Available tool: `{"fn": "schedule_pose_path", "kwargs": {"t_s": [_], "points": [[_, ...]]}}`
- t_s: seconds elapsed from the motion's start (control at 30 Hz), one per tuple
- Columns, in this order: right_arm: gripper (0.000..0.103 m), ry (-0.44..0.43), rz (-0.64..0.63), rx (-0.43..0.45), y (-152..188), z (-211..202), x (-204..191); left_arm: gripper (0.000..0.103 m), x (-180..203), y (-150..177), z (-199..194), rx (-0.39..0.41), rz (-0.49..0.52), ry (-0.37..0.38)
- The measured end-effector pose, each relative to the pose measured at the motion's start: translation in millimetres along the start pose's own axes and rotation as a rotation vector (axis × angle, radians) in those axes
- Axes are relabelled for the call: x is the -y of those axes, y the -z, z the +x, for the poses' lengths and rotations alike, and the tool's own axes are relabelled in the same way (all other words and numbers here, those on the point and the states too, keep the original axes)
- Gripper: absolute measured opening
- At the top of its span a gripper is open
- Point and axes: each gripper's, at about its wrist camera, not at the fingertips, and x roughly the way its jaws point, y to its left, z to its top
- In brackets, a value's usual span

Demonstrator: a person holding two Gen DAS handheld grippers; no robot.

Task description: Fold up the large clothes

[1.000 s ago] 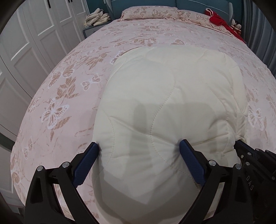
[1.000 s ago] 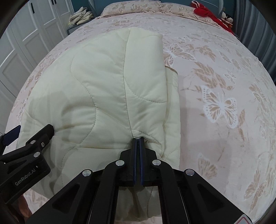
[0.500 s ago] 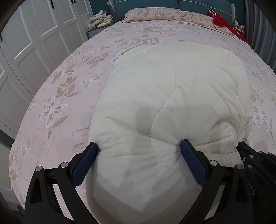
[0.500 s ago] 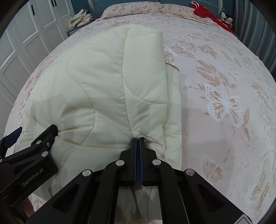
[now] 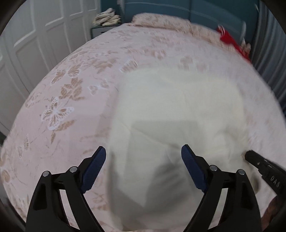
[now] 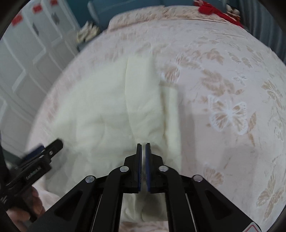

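A cream quilted garment lies folded on the pink butterfly bedspread. My left gripper hovers over its near left part with the jaws wide and closing. The cloth lies below and between them, and the pads do not press on it. In the right wrist view the garment shows a narrow folded strip along its right side. My right gripper sits above the near edge with its jaws opening to a thin gap, and no cloth is pinched in it. Both views are blurred by motion.
White wardrobe doors stand left of the bed. A nightstand with stacked cloths and pillows are at the head. Something red lies far right by a grey curtain. A hand holds the left gripper.
Both grippers have lifted and pulled back from the garment. The right jaws, shut on the near edge before, now show a gap. The left jaws have narrowed slightly.
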Motion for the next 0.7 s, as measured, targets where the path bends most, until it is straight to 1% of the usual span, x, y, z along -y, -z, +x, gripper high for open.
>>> {"fn": "schedule_pose_path", "kwargs": {"t_s": [0.07,0.1,0.13,0.2,0.27,0.3,0.33,0.37,0.4,0.43,0.47,0.5,0.53,0.57,0.6,0.63,0.7], "points": [[0.015,-0.031,0.061,0.014,-16.5,-7.3,9.0,0.084,-13.8,-19.4,-5.2,0.005,-0.044,0.039],[0.024,-0.053,0.097,0.012,-27.8,-6.6,13.5,0.084,-20.1,-31.3,-3.6,-0.004,-0.065,0.061],[0.038,-0.064,0.118,0.0,-38.6,-1.7,15.7,0.085,-24.5,-42.0,1.2,-0.024,-0.081,0.08],[0.049,-0.058,0.127,-0.027,-54.0,12.4,15.0,0.087,-29.2,-54.8,12.6,-0.061,-0.104,0.122],[0.052,-0.035,0.123,-0.055,-62.9,28.4,11.6,0.088,-30.5,-64.1,30.9,-0.114,-0.12,0.156],[0.052,-0.055,0.124,-0.091,-66.4,42.8,10.3,0.089,-30.1,-66.5,41.3,-0.138,-0.124,0.169],[0.035,-0.075,0.136,-0.132,-67.2,56.9,10.7,0.089,-29.0,-67.3,53.0,-0.166,-0.126,0.17],[0.025,-0.097,0.147,-0.158,-67.1,65.6,10.7,0.088,-27.7,-66.5,62.0,-0.189,-0.129,0.167],[0.013,-0.094,0.145,-0.143,-69.4,63.8,10.3,0.084,-27.3,-65.5,65.8,-0.197,-0.129,0.16],[0.008,-0.116,0.136,-0.103,-71.8,55.2,9.8,0.083,-26.0,-64.8,67.1,-0.186,-0.125,0.159],[0.007,-0.138,0.127,-0.048,-73.8,41.8,8.7,0.083,-23.7,-63.9,64.6,-0.168,-0.115,0.16],[0.007,-0.144,0.126,-0.011,-73.1,32.6,9.6,0.083,-21.5,-63.1,63.2,-0.148,-0.099,0.151],[0.006,-0.14,0.133,0.007,-71.4,29.6,11.3,0.083,-18.5,-61.6,64.3,-0.138,-0.082,0.139],[0.006,-0.1,0.132,0.004,-67.6,35.3,13.6,0.084,-15.5,-60.3,68.5,-0.141,-0.07,0.135],[0.006,-0.047,0.117,-0.02,-63.3,47.9,16.0,0.086,-12.8,-58.4,73.6,-0.147,-0.065,0.134],[0.006,-0.016,0.103,-0.042,-57.7,60.1,17.5,0.088,-10.5,-55.8,79.7,-0.155,-0.067,0.133],[0.006,0.013,0.082,-0.055,-48.5,76.3,17.7,0.09,-8.0,-53.5,84.7,-0.148,-0.071,0.122]]}}
